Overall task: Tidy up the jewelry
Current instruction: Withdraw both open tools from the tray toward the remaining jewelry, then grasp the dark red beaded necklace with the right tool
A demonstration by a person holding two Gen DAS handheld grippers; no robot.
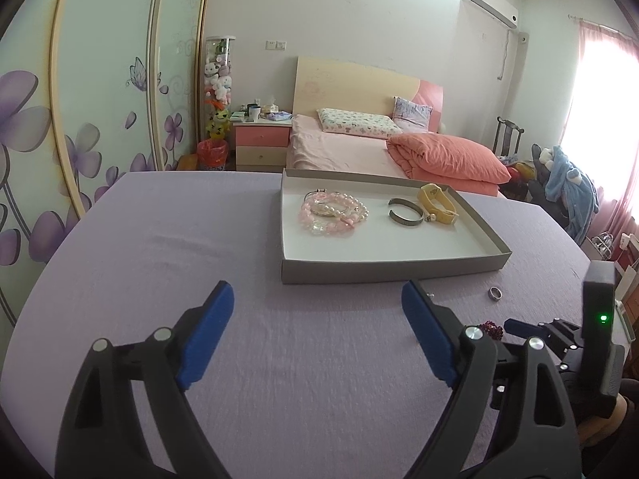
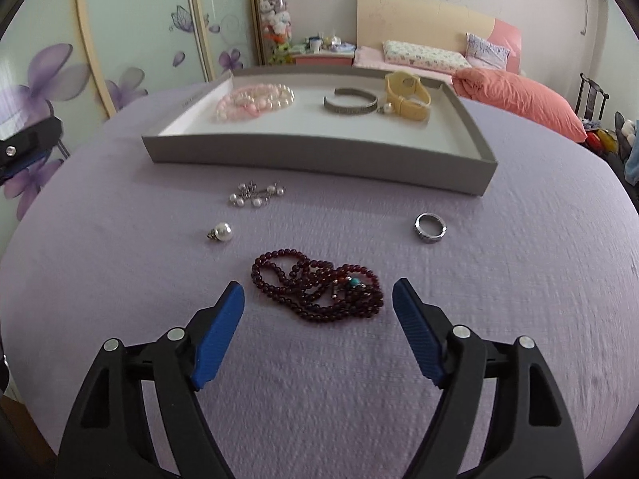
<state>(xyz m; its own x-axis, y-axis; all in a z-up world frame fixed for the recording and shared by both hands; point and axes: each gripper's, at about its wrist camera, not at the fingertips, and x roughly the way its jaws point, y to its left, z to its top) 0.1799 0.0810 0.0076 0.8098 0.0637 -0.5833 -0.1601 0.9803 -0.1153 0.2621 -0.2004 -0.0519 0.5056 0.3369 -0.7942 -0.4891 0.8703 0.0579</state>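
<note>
Right gripper (image 2: 318,303) spreading wide and empty just short of the dark red beaded necklace (image 2: 317,289) heaped on the lilac tablecloth (image 2: 120,279), needing both pads straddling the heap; left gripper (image 1: 318,303) hovering spread, empty.
</note>
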